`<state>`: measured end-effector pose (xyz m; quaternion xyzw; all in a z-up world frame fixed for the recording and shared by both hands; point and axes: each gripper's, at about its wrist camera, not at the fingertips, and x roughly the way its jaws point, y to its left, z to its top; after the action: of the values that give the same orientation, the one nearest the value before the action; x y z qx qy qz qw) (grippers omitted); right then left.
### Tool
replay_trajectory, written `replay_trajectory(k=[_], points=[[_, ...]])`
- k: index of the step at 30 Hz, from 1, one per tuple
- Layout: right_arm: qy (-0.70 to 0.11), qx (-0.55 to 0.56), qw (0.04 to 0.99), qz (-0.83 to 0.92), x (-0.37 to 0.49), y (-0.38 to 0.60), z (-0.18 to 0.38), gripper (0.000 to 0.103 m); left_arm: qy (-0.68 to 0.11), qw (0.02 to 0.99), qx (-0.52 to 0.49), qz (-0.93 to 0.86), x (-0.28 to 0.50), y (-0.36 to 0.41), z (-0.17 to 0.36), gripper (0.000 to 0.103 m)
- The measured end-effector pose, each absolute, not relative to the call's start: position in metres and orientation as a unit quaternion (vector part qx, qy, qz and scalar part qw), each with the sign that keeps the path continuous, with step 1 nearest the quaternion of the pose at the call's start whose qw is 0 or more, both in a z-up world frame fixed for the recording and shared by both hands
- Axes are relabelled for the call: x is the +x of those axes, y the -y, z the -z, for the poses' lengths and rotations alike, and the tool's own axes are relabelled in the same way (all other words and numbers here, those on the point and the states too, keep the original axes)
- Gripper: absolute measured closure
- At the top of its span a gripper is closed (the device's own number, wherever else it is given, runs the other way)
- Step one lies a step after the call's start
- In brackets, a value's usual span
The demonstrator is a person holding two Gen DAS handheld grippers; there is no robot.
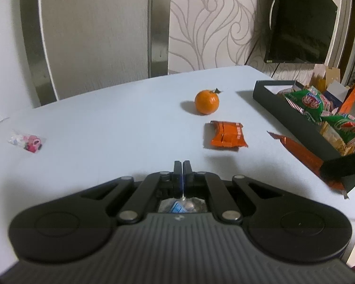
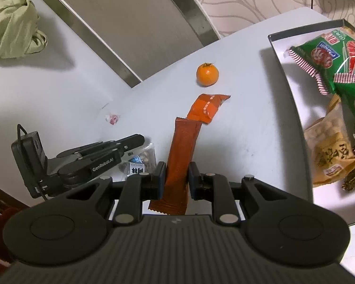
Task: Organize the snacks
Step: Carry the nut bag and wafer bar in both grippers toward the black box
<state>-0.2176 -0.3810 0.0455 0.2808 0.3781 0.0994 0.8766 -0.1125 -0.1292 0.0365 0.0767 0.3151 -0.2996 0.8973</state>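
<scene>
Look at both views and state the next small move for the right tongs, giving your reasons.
Probably carry the long orange packet across to the black tray and let go there. The right tongs are shut on it, it points toward the table's middle, and the tray beside it already holds green bags and other snacks.

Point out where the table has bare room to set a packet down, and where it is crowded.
Bare: the wide stretch of table between the pink candy packet and the orange; also the strip between the small orange packet and the black tray. Crowded: the tray itself, piled with green bags, save its far corner.
</scene>
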Motion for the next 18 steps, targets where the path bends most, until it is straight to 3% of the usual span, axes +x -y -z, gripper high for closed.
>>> replay_trajectory(k=[10, 13, 14, 15, 16, 17, 18], points=[[-0.365, 0.288, 0.879, -0.107, -0.230, 0.400, -0.055, 0.079, -0.294, 0.907, 0.071, 0.293, -0.114, 0.128, -0.061, 0.100], [-0.367, 0.290, 0.877, -0.111, -0.233, 0.403, -0.052, 0.079, -0.315, 0.897, 0.078, 0.300, -0.125, 0.127, -0.050, 0.096], [-0.367, 0.291, 0.876, -0.112, -0.233, 0.404, -0.052, 0.079, -0.321, 0.895, 0.085, 0.297, -0.129, 0.127, -0.044, 0.089], [-0.367, 0.292, 0.876, -0.113, -0.234, 0.405, -0.051, 0.079, -0.324, 0.896, 0.094, 0.288, -0.132, 0.127, -0.038, 0.066], [-0.368, 0.294, 0.874, -0.115, -0.233, 0.405, -0.050, 0.079, -0.323, 0.900, 0.101, 0.275, -0.135, 0.128, -0.033, 0.052], [-0.369, 0.295, 0.874, -0.115, -0.233, 0.406, -0.049, 0.079, -0.320, 0.905, 0.102, 0.263, -0.139, 0.127, -0.028, 0.031], [-0.371, 0.294, 0.873, -0.117, -0.232, 0.405, -0.049, 0.079, -0.316, 0.908, 0.100, 0.257, -0.141, 0.126, -0.026, 0.026]])
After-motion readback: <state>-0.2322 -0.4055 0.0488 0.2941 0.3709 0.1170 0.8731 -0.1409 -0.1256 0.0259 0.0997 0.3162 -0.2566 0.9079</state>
